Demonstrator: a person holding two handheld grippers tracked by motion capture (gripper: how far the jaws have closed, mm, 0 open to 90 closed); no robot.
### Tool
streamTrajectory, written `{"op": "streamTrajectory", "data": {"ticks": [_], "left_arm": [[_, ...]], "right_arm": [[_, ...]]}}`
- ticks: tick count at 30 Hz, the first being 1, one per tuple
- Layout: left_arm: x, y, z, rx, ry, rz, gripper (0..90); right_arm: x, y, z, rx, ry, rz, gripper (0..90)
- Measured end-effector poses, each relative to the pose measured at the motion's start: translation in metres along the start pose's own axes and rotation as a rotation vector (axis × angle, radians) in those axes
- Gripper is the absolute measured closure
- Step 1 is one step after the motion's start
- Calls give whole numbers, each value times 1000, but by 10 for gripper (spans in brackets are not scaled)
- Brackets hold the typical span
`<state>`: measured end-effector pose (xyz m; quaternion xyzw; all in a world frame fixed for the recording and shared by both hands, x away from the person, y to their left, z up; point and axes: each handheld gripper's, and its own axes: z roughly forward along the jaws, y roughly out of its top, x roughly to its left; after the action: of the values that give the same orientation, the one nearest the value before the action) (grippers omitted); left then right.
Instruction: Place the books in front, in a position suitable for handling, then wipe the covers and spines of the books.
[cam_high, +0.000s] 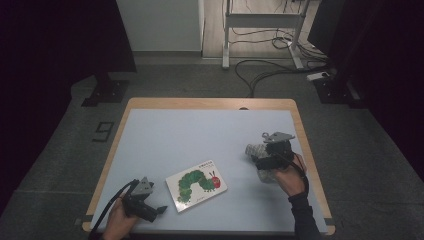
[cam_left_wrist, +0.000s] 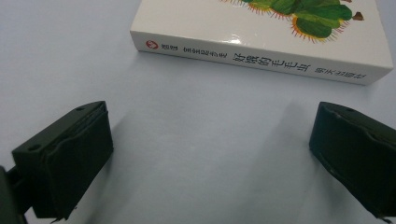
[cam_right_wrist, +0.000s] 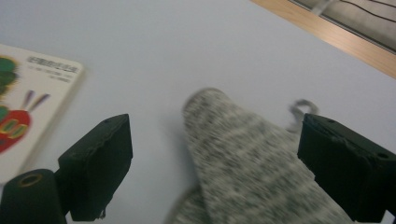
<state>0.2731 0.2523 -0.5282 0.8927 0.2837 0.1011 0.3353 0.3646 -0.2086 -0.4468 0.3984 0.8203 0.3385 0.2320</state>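
Pale blue table (cam_high: 190, 135), lower centre: a caterpillar picture book (cam_high: 196, 185). Left gripper (cam_left_wrist: 210, 154), jaws apart, faces its spine. Right gripper (cam_right_wrist: 215, 163), jaws apart, hovers over a grey speckled sock (cam_right_wrist: 252, 172); soft cloth may slip or bunch from 1 pad.

A table (cam_high: 150, 145) with a pale blue-grey top and a wooden rim is seen at the centre of the high view. A white picture book (cam_high: 196, 185) with a green caterpillar lies flat at lower centre. A grey speckled sock (cam_high: 260, 162) lies at centre right.
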Motion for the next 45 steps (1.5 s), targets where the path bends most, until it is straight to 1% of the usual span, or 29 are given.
{"op": "streamTrajectory", "data": {"ticks": [1,3,5,6,7,9,15,18,21,23,25,26,27,28,29,30,31,34,36,37,38,39,41,43,45], "left_arm": [[0,0,0,1,1,0,0],[0,0,0,1,1,-1,0],[0,0,0,1,2,-1,0],[0,0,0,1,2,-1,0],[0,0,0,1,2,-1,0],[0,0,0,0,2,-2,0],[0,0,0,-1,1,-5,0],[0,0,0,-2,2,-5,0],[0,0,0,-1,2,-4,0],[0,0,0,-2,2,-5,0],[0,0,0,-2,2,-5,0],[0,0,0,-2,2,-5,0],[0,0,0,-2,2,-6,0],[0,0,0,-2,2,-6,0],[0,0,0,-2,2,-6,0],[0,0,0,-2,1,-6,0],[0,0,0,-2,1,-6,0],[0,0,0,-2,1,-6,0],[0,0,0,-2,1,-6,0],[0,0,0,-2,1,-6,0],[0,0,0,-2,1,-6,0],[0,0,0,-2,1,-6,0],[0,0,0,-2,1,-6,0],[0,0,0,-2,1,-6,0],[0,0,0,-2,1,-6,0]], "right_arm": [[-3,-2,0,5,-14,7,97],[-9,-7,0,13,-28,24,98],[-15,-12,2,26,-34,37,98],[-15,-12,2,26,-34,37,98],[-19,-17,4,37,-40,51,98],[-23,-22,8,50,-44,65,98],[-32,-35,17,76,-47,93,103],[-34,-41,25,87,-45,124,117],[-36,-47,32,103,-44,143,118],[-37,-50,35,106,-33,162,108],[-38,-52,36,108,-31,162,106],[-37,-54,39,124,-42,147,96],[-37,-56,41,143,-47,143,78],[-37,-56,41,143,-47,143,78],[-38,-58,44,163,-43,135,65],[-40,-64,50,178,-38,143,38],[-41,-65,51,164,-31,158,37],[-41,-67,50,153,-30,159,44],[-40,-67,49,148,-23,173,136],[-40,-67,48,144,-20,182,159],[-40,-67,48,144,-20,182,159],[-39,-67,46,141,-32,198,237],[-39,-66,44,144,-41,203,351],[-37,-65,40,144,-36,191,520],[-34,-64,39,148,-37,185,585]]}}
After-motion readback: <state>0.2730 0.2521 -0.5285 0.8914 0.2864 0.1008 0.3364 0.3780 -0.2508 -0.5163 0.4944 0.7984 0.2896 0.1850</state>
